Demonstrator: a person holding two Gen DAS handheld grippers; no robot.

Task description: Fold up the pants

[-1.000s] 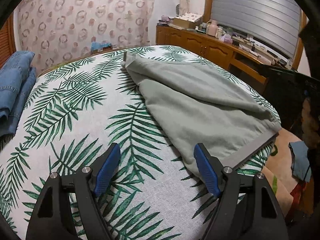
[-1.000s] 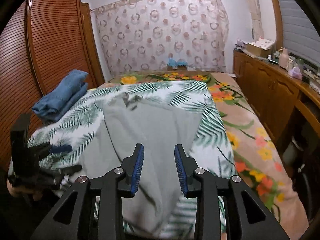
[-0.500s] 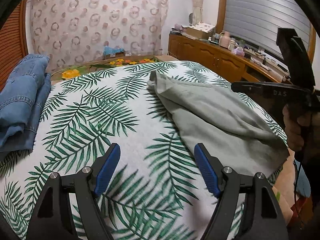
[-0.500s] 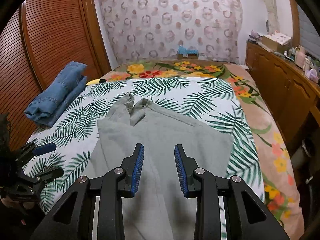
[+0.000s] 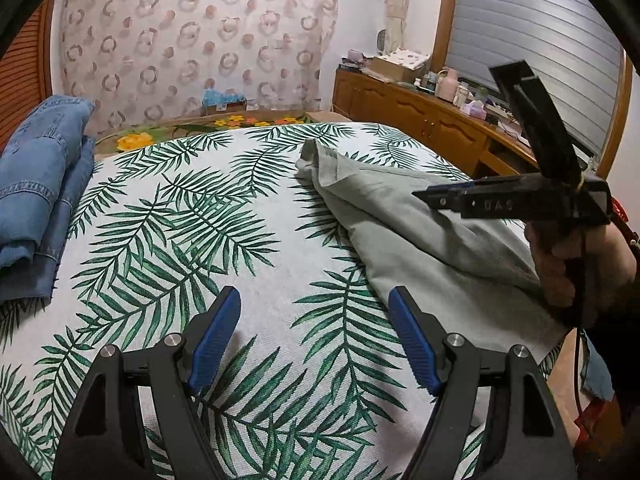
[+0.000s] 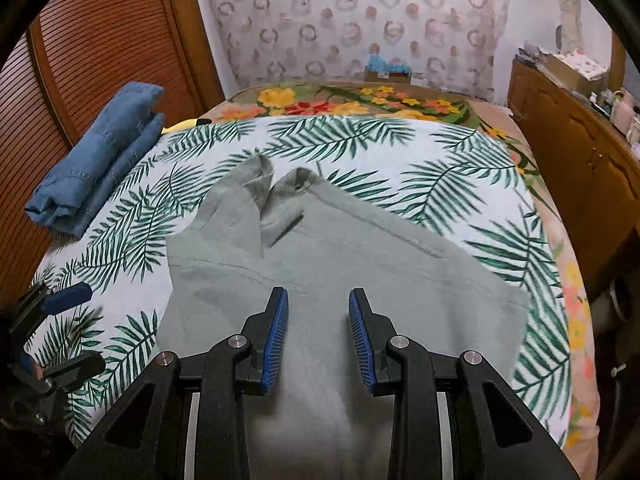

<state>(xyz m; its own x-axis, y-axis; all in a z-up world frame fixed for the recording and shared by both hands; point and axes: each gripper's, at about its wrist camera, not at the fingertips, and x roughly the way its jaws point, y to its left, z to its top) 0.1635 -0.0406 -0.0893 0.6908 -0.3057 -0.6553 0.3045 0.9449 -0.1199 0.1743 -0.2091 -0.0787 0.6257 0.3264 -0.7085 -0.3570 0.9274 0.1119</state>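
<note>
Pale grey-green pants (image 6: 340,264) lie folded on the palm-leaf bed cover (image 6: 460,176), their leg ends bunched at the far side. In the left wrist view the pants (image 5: 408,220) lie to the right. My right gripper (image 6: 318,332) hovers open and empty above the near part of the pants. It shows from the side in the left wrist view (image 5: 424,197), held in a hand over the pants. My left gripper (image 5: 314,336) is wide open and empty over bare cover, left of the pants. It also shows at the left edge of the right wrist view (image 6: 70,328).
Folded blue jeans (image 5: 36,192) lie at the bed's left side, also in the right wrist view (image 6: 100,160). A wooden sideboard (image 5: 432,128) with clutter runs along the right wall. A wooden louvred wardrobe (image 6: 100,40) stands on the left. A floral blanket (image 6: 340,100) covers the far end.
Both grippers have drawn back and risen from the pants. The left view has swung left, so the pants sit further right. The right gripper has come into the left view.
</note>
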